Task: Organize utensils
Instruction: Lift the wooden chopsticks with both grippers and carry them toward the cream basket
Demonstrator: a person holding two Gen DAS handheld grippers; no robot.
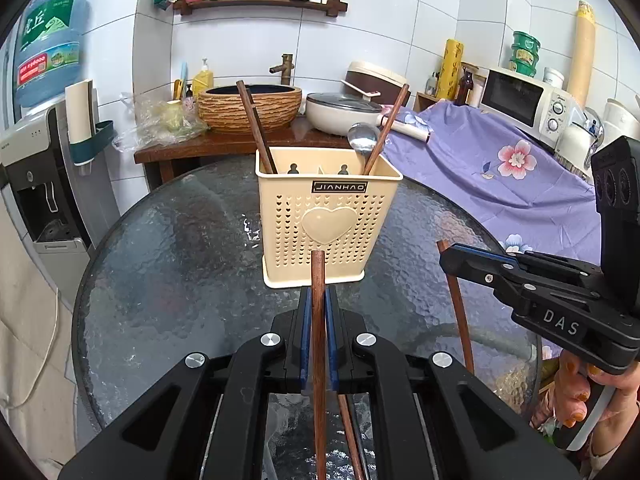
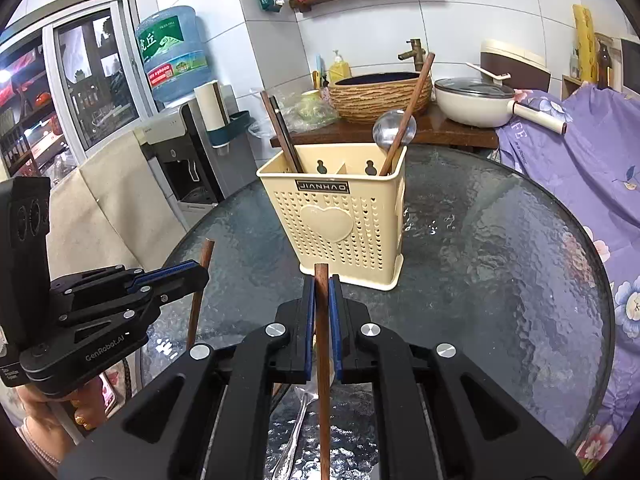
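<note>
Left gripper [image 1: 319, 308] clamped on a chopstick [image 1: 318, 320], held near upright; right gripper [image 2: 321, 300] likewise clamped on a second chopstick [image 2: 322, 320]. Holder [image 1: 326, 216] straight ahead of both, just beyond the fingertips, already carrying dark chopsticks [image 1: 256, 128] in its left compartment and a spoon [image 1: 362, 136] with one chopstick [image 1: 386, 130] in its right. Recommended: lift each stick above the rim, tilt tip-down, centre over a compartment, lower before release; one hand at a time, to avoid collision. Risk judged: sticks slipping between pads, light holder tipping if struck. Metal utensil [image 2: 294, 436] lying below right gripper, type unclear. Surface: round textured glass table [image 1: 160, 260], glossy, probably slick. Room: kitchen, sink [image 1: 250, 106] and pan [image 1: 340, 114] on counter behind.
</note>
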